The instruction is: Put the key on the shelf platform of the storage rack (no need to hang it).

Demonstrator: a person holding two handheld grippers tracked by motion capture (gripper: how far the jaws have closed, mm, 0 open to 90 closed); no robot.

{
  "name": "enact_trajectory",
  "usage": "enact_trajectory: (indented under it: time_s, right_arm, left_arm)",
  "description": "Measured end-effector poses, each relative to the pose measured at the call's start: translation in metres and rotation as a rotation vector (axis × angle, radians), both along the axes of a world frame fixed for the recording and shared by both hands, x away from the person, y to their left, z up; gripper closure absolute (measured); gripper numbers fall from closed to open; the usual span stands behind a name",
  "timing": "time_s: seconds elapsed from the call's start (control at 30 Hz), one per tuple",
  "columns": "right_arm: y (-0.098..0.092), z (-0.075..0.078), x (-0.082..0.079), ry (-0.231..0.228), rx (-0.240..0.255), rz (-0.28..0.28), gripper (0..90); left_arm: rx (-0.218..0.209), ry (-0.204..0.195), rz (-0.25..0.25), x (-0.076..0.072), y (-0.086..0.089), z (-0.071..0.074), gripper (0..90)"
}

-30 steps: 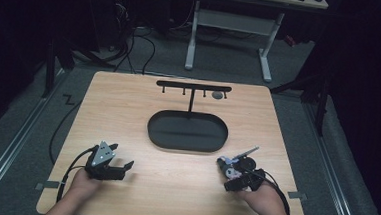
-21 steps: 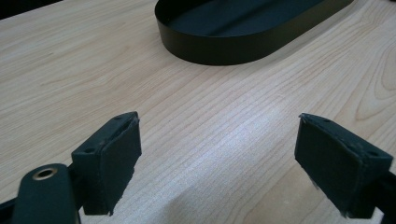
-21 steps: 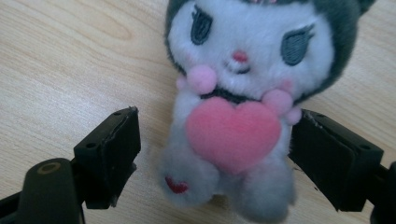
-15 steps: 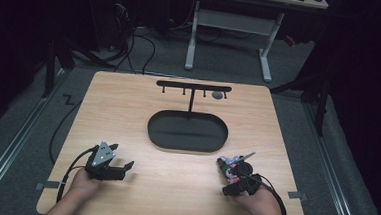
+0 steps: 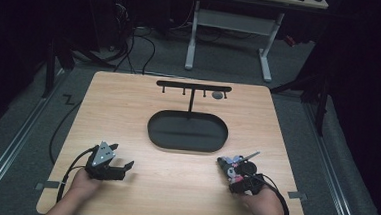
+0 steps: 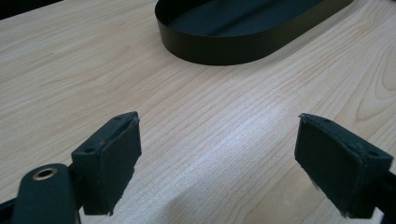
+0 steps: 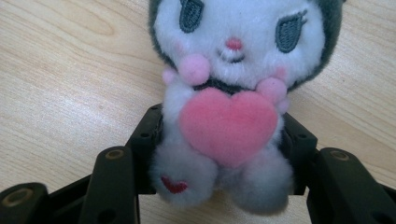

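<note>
A small plush toy (image 7: 229, 93) with a white face, grey hood and pink heart lies on the wooden table (image 5: 173, 186) at the front right. My right gripper (image 7: 222, 140) has just been closing its jaws, and both black pads now press on the toy's lower body. From the high view the right gripper (image 5: 231, 169) points away from the person, with the plush toy (image 5: 232, 162) in its jaws. My left gripper (image 5: 121, 166) rests at the front left, open and empty, and in its own view the left gripper (image 6: 217, 154) has bare wood between its pads (image 6: 112, 158).
A black oval tray (image 5: 186, 146) sits mid-table, and its rim (image 6: 224, 49) lies ahead of the left gripper. Behind it stands a black T-shaped rack (image 5: 194, 86) with hooks and one small grey object (image 5: 218, 95) hanging. Cables trail from both grippers off the front edge.
The right gripper's jaws have closed round the plush toy. The right hand shifted only slightly; the left hand kept still.
</note>
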State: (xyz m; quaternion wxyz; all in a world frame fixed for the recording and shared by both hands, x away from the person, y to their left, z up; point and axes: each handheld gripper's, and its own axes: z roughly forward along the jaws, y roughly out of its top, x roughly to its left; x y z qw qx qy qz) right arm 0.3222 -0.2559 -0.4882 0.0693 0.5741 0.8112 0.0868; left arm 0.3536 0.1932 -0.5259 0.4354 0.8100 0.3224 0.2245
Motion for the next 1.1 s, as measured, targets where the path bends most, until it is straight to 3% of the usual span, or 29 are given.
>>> enact_trajectory:
  time_s: [0.23, 0.47, 1.1]
  right_arm:
    - [0.001, 0.005, 0.001, -0.016, -0.010, 0.007, 48.3]
    - [0.001, 0.020, 0.003, -0.039, -0.018, 0.013, 48.5]
    - [0.011, 0.054, 0.018, -0.123, 0.008, 0.030, 48.5]
  left_arm:
    - [0.000, 0.000, 0.000, 0.000, 0.000, 0.000, 15.4]
    - [0.000, 0.000, 0.000, 0.000, 0.000, 0.000, 15.4]
    - [0.002, 0.000, -0.001, 0.000, 0.000, 0.000, 15.4]
